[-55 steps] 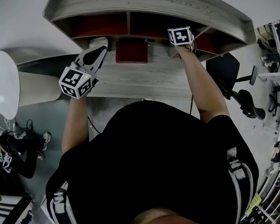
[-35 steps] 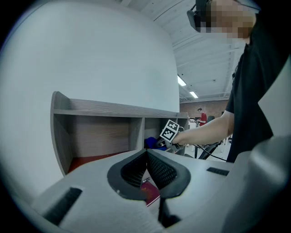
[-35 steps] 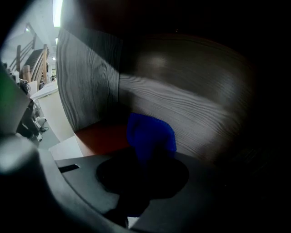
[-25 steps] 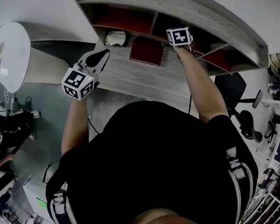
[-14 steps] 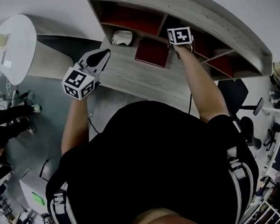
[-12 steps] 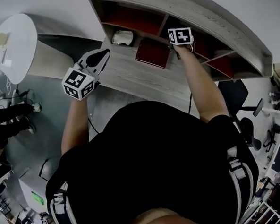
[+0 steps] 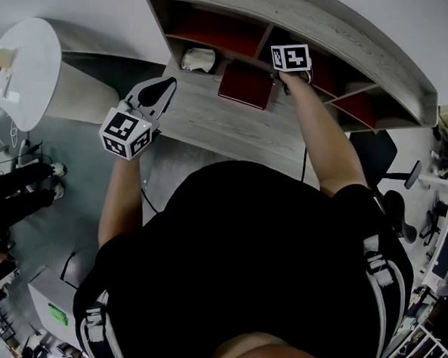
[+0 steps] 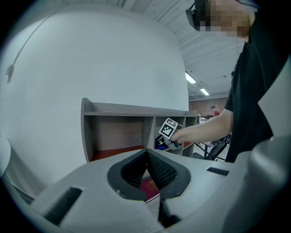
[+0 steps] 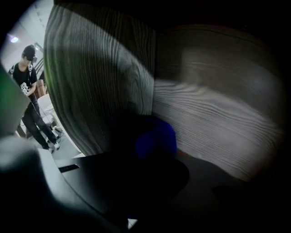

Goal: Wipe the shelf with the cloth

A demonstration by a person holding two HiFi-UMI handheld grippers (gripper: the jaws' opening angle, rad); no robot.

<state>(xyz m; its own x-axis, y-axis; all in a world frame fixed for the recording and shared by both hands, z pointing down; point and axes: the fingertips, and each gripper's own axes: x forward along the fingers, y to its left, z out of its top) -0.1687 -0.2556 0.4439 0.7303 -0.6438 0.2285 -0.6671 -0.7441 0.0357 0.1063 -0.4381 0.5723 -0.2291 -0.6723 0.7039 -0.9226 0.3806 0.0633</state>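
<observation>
The grey wooden shelf point(image 7: 336, 25) has red-floored compartments and stands at the back of a desk point(image 7: 228, 125). My right gripper point(image 7: 291, 60) reaches into a middle compartment; only its marker cube shows in the head view. In the right gripper view, the right gripper point(image 9: 152, 159) is shut on a blue cloth point(image 9: 157, 135) that bunches against the wood-grain walls in deep shadow. My left gripper point(image 7: 162, 86) hovers over the desk's left end, shut and holding nothing. Its jaws point(image 8: 146, 152) face the shelf point(image 8: 118, 109) and the other gripper's cube point(image 8: 169, 129).
A dark red book point(image 7: 246, 84) lies on the desk in front of the shelf, and a crumpled white object point(image 7: 198, 59) sits to its left. A round white table point(image 7: 17, 70) stands far left, an office chair point(image 7: 394, 179) to the right. A person point(image 9: 27, 73) stands in the background.
The head view has swung, so the shelf now sits further right and tilted. My right gripper stays inside the compartment with the cloth. The left gripper has barely moved.
</observation>
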